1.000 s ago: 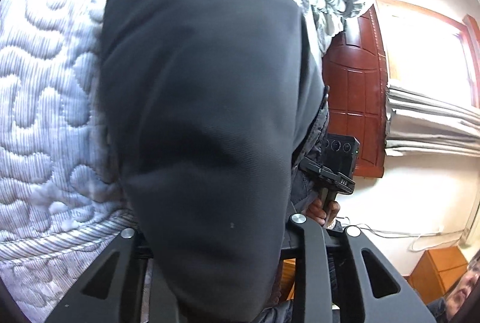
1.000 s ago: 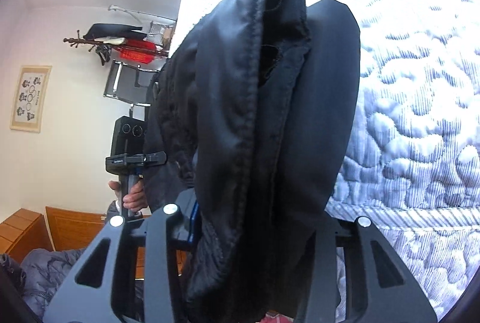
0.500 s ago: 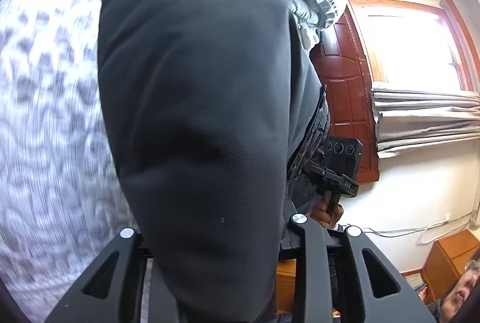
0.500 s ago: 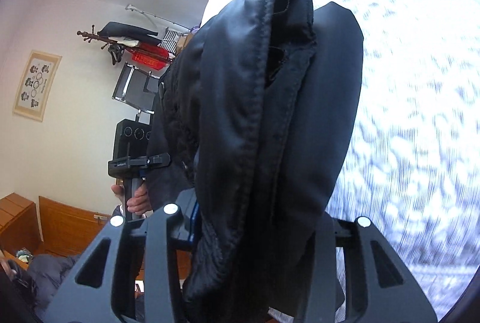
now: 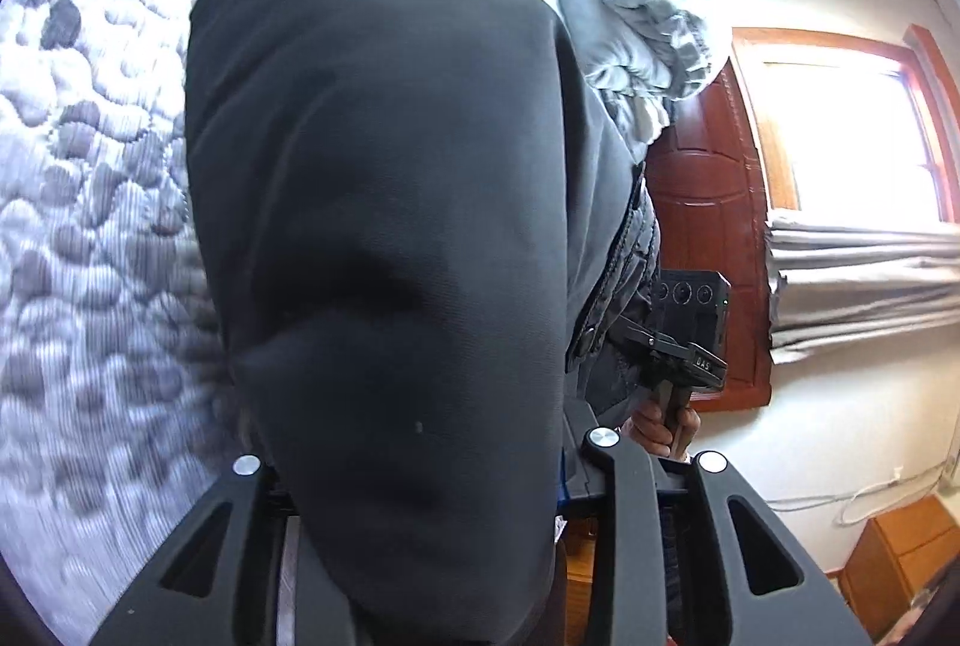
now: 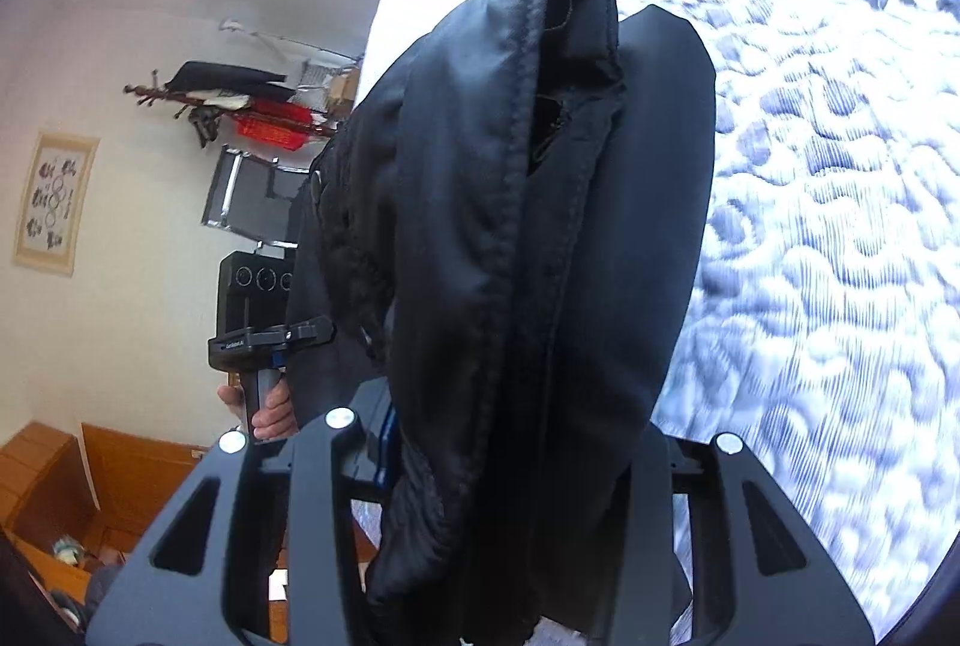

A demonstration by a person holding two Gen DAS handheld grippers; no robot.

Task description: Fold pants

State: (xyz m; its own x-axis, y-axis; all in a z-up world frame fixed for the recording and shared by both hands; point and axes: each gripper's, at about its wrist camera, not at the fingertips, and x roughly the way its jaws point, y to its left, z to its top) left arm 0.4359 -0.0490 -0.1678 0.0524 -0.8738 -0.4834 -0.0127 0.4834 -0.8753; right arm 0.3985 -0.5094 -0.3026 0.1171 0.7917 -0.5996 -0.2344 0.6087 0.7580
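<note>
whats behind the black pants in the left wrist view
Behind the black pants lies the quilted bedspread, with a grey bundle of bedding farther back. The pants cover the middle of the bed and the left hand-held gripper fingertips.

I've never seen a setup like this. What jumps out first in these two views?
A big bundle of black pants fills the middle of both views, pinched in each tool: the left tool and the right tool. Behind it lies a quilted white-and-grey bedspread. In the left view, a bright window glows at the right edge.
</note>
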